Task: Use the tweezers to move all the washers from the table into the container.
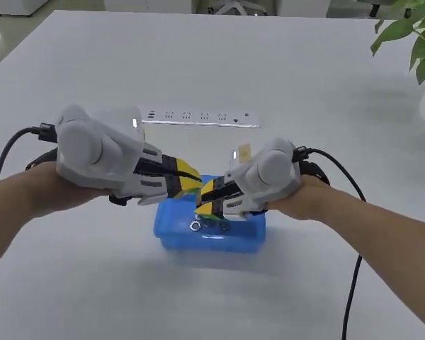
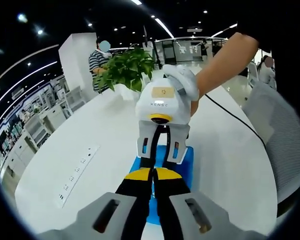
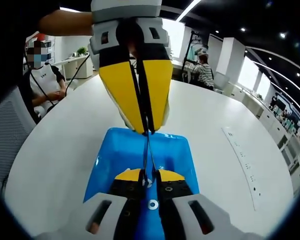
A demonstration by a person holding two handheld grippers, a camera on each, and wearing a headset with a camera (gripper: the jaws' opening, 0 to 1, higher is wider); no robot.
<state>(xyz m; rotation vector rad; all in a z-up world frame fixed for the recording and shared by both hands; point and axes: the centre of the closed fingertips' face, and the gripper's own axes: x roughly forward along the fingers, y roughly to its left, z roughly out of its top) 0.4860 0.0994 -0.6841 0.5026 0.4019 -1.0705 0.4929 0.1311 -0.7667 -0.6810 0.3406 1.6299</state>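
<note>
Tweezers (image 3: 148,150): top end buried between the left gripper's (image 3: 146,131) closed jaws. Tips lost between the right gripper's (image 3: 149,177) jaws; contact there not discernible. In the head view, too thin to make out.
Container (image 1: 248,241): far wall and much of the floor covered by both grippers.
Washers (image 1: 195,226): count not discernible.
Plant (image 1: 411,35): cut by right edge.
Cable (image 1: 350,283): runs off bottom edge.
Power strip (image 1: 198,117): markings too small to read.

White table (image 1: 304,78): blue container (image 1: 205,243) near person, power strip (image 1: 198,117) beyond.
</note>
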